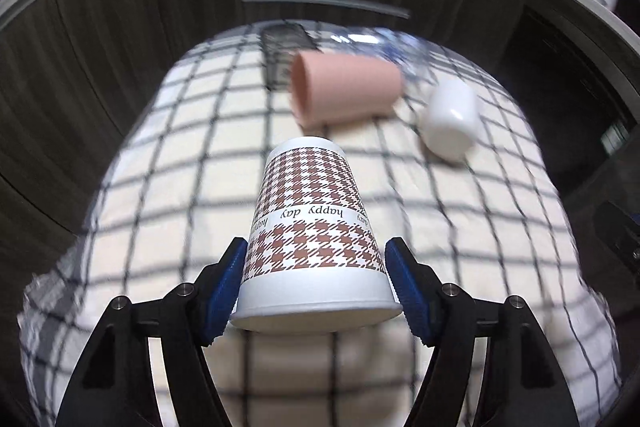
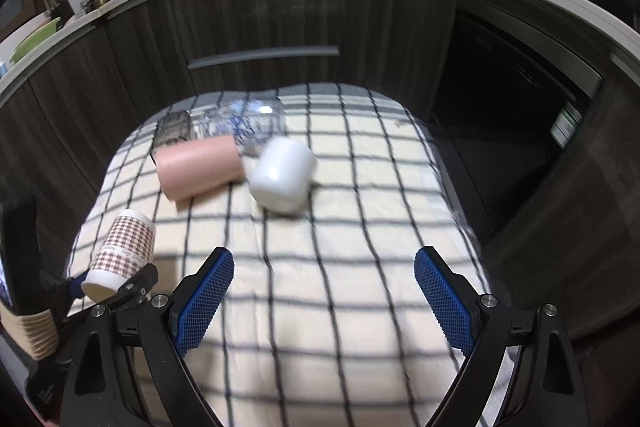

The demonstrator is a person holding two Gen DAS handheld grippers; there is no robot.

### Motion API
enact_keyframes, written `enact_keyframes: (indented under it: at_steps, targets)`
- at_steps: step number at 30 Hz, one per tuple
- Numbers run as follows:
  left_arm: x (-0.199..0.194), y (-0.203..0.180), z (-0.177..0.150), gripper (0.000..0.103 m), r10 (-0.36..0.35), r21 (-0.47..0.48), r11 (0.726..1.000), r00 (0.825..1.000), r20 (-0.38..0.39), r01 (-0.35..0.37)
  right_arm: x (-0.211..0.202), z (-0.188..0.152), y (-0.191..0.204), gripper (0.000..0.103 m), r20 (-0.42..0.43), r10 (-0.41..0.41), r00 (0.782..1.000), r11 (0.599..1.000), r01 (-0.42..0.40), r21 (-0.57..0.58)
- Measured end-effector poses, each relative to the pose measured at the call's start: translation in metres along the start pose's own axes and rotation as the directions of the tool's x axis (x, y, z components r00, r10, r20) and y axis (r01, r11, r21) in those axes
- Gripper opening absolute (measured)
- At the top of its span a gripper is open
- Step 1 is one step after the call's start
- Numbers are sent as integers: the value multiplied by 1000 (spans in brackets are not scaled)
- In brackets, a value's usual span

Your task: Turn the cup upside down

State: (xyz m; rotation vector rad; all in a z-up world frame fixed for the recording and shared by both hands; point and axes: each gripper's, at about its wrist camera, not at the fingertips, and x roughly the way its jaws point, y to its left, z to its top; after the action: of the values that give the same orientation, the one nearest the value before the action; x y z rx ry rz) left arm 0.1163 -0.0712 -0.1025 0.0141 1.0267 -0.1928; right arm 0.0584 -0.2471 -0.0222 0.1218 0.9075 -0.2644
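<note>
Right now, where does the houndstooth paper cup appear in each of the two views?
Left wrist: houndstooth paper cup at lower centre, mouth toward the camera, clamped by the left gripper.
Right wrist: the cup at the lower left edge.
Shared landmark: the pink cup lying on its side behind it.

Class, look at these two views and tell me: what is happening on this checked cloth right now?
The left hand-held gripper grips a patterned paper cup near its rim, mouth toward the camera and base pointing away, lifted above the checked cloth. The right hand-held gripper is open and holds nothing. Farther back, a pink cup and a white cup lie on their sides on the cloth.
</note>
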Motion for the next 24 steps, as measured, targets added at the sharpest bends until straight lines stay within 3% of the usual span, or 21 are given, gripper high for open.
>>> enact_keyframes:
  at_steps: [6, 11, 15, 17, 24]
  targets:
    - [-8, -31, -33, 70, -55, 66, 996, 998, -17, 56, -16, -35, -31, 92, -57, -36, 998, 999, 38, 30]
    - [2, -40, -46, 70, -56, 89, 994, 997, -47, 60, -14, -54, -43, 92, -99, -29, 995, 997, 36, 72]
    - [5, -38, -51, 71, -40, 85, 995, 998, -56, 44, -10, -61, -45, 92, -117, -13, 993, 995, 24, 97]
    - [4, -36, -51, 80, -31, 85, 996, 998, -47, 35, -9, -62, -45, 92, -118, -7, 993, 995, 19, 102]
    - [-14, -34, -48, 83, -50, 85, 995, 998, -44, 53, -17, -60, -46, 92, -101, -1, 995, 994, 12, 110]
